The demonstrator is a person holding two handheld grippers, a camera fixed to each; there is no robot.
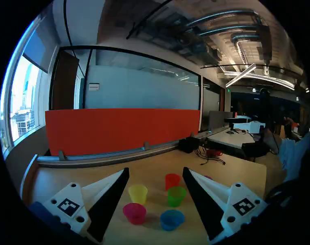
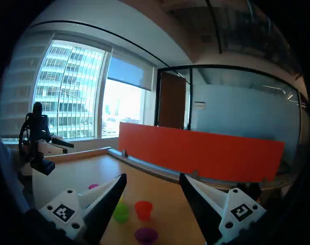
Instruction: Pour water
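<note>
on the desk [image 1: 244, 167] ahead of the left gripper [image 1: 155, 169], five cups stand apart between its wide-spread fingers: yellow cup [image 1: 138, 193], red cup [image 1: 172, 180], green cup [image 1: 176, 195], pink cup [image 1: 134, 212] and blue cup [image 1: 171, 219]. it grips nothing. a purple sliver behind one finger is too hidden to name. the right gripper [image 2: 152, 175] is also spread wide and empty. in its view a purple cup [image 2: 146, 235] is cut off at the bottom, and one finger hides most of the pink and yellow ones. whether any cup holds water cannot be told.
</note>
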